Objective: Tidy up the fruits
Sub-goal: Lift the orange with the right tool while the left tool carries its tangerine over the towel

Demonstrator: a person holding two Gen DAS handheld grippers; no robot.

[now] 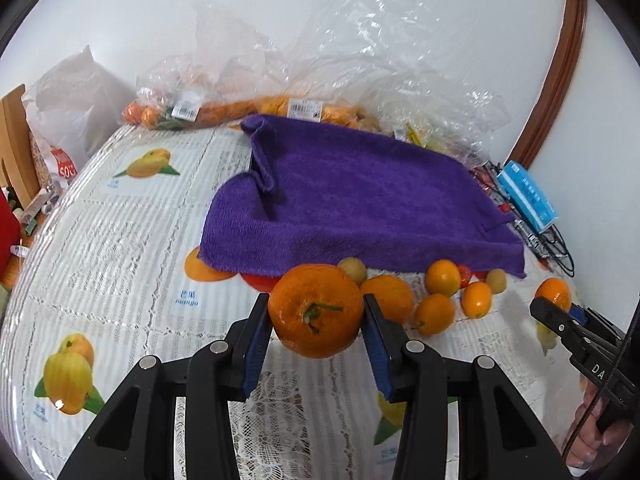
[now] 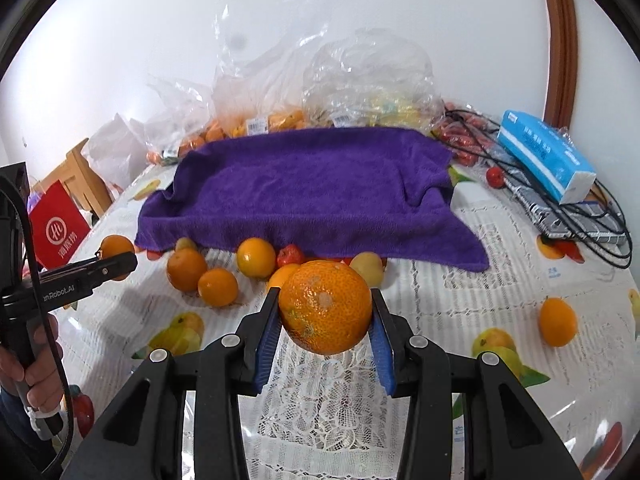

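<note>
The left gripper (image 1: 316,316) is clamping a stemmed mandarin (image 1: 316,314) and the right gripper (image 2: 326,312) a second mandarin (image 2: 326,306), both apparently hanging clear above the tablecloth (image 2: 460,300). With only the blue pads (image 2: 267,336) pinching round, glossy peel, either fruit is risking rolling free toward the purple towel (image 2: 312,188).

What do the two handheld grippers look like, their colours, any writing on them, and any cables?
Both are black plastic with angular cut-out linkages and silver round pivot pins. The left gripper and the right gripper each carry ribbed blue pads on the inner faces of the fingers. Seen side-on, the left one bears white lettering ending in "Robot.AI". A black cable runs by its handle.
</note>
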